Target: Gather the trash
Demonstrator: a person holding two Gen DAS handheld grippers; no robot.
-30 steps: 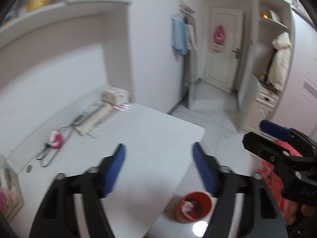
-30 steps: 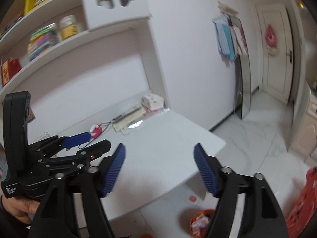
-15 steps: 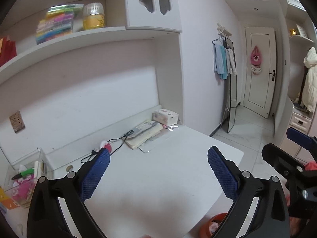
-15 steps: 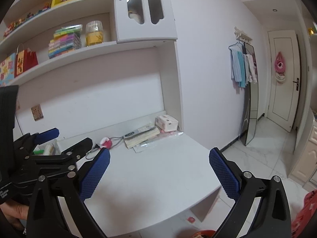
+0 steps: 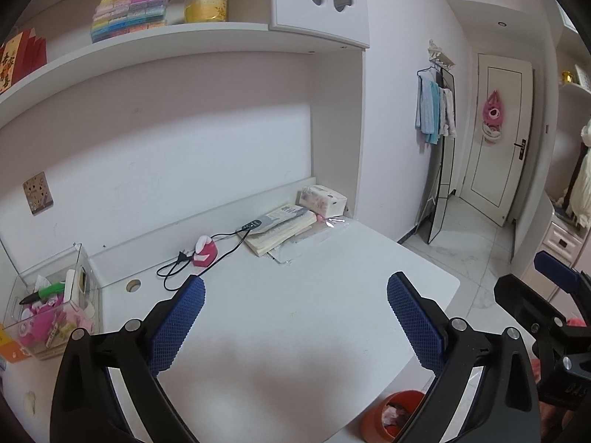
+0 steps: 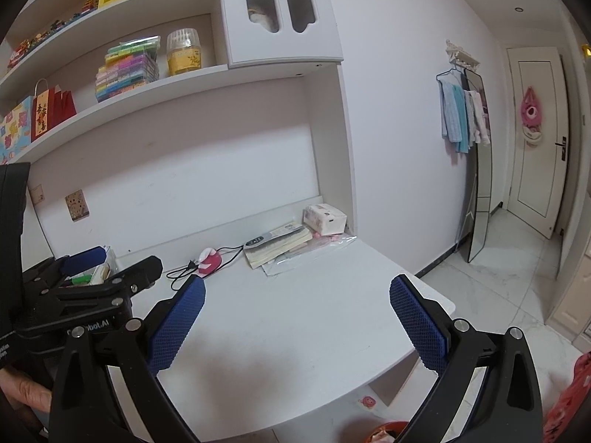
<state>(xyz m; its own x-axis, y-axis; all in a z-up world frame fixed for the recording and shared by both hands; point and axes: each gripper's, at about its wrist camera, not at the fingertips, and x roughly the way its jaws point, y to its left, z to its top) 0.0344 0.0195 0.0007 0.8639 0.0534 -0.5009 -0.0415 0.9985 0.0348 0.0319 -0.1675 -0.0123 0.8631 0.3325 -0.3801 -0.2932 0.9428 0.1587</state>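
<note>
Trash (image 5: 397,414) showed only as crumpled pale scraps inside the orange bin (image 5: 371,422) on the floor; the desk (image 5: 295,361) bore none that I could pick out. At the far left a clear box (image 5: 90,297) stood against the back ledge, holding a green marker (image 5: 51,289) and pink oddments, which looked like kept things, not litter. The left gripper (image 5: 295,282) hung over the middle of the desk, its jaws just opened to their widest, with nothing between them. The right gripper (image 6: 298,284) was likewise just opened wide and empty, beside it toward the desk's outer edge. One small pink scrap (image 6: 366,401), roundish with no long axis to speak of, lay on the floor below the desk's front edge, seen from the right wrist alone. It lay below and slightly right of both tongs, so a reach for it would likely go down past the edge, and the right hand seemed the nearer. The bin stood just right of that scrap, under the desk's rounded corner.
</note>
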